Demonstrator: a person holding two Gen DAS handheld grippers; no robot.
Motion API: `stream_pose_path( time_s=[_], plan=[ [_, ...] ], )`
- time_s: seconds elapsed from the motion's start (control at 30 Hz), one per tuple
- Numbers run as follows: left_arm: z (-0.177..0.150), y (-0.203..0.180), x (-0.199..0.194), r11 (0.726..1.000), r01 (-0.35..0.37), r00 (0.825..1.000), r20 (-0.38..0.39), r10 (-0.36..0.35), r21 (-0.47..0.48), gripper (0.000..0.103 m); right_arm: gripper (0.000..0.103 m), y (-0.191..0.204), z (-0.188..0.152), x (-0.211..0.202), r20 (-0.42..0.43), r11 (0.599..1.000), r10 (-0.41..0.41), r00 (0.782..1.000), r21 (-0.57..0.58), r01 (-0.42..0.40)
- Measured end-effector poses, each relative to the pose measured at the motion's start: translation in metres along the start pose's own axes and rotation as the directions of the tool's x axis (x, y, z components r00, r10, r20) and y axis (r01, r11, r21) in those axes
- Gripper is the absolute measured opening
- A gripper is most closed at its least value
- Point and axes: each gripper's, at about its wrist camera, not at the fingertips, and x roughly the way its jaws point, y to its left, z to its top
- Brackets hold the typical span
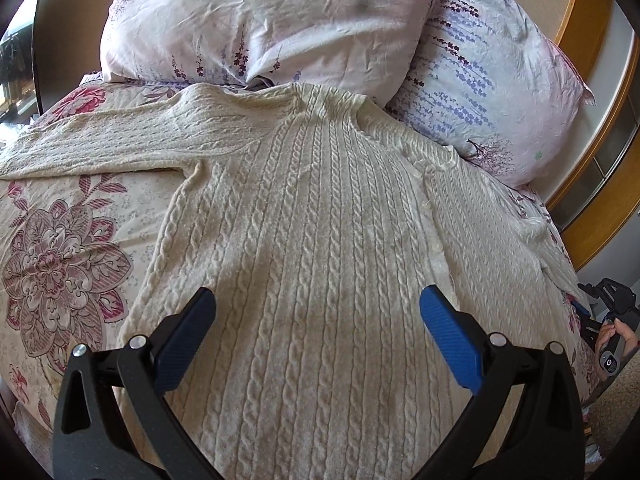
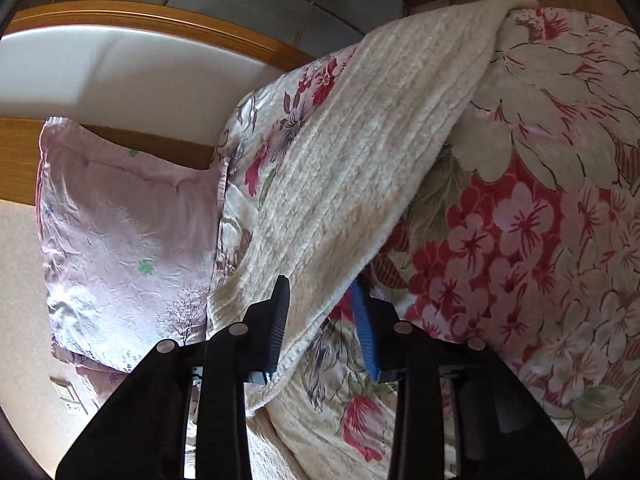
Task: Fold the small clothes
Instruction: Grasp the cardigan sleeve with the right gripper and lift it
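Left wrist: "G" logo point(image 1: 609, 363), right gripper point(image 1: 600, 312).

Both claws are matte black plastic linkages with round silver pivot pins. The left claw point(image 1: 316, 306) carries textured blue finger pads point(image 1: 450, 340), one shaded nearly navy. The right claw point(image 2: 320, 300) has ribbed blue pads point(image 2: 364, 328). At the left view's edge, a bare-skinned hand point(image 1: 614, 334) grips a black handle, apparently bearing a small round logo.
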Motion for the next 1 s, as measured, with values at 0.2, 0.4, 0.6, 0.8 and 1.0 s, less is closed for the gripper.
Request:
stream_pose_path(
  time_s=[0.2, 0.4, 0.6, 0.8, 1.0],
  plan=[
    [0.002, 0.006, -0.004, 0.999, 0.016, 0.999, 0.031, -0.015, -0.039, 0.101, 0.008, 0.001, 0.009, 0.006, 0.047, 0.999, -0.031, 0.998, -0.01, 0.032],
    [0.003, 0.015, -0.005, 0.997, 0.01, 0.999, 0.039, -0.007, -0.079, 0.101, 0.006, 0.045, 0.006, -0.006, 0.116, 0.983, 0.018, 0.993, -0.183, 0.004],
    [0.003, 0.019, -0.006, 0.996, 0.016, 0.999, 0.04, -0.013, -0.083, 0.101, 0.006, 0.121, -0.029, -0.013, 0.052, 0.896, 0.196, 0.979, -0.415, -0.157],
    [0.002, 0.02, -0.008, 0.996, 0.024, 0.999, 0.041, -0.02, -0.087, 0.101, 0.006, 0.182, -0.107, 0.003, -0.146, 0.732, 0.287, 0.947, -0.604, -0.315],
    [0.0, 0.026, -0.012, 0.994, 0.024, 0.999, 0.044, -0.02, -0.106, 0.101, 0.006, 0.18, -0.195, 0.053, -0.334, 0.658, 0.141, 0.932, -0.672, -0.341]
  ],
)
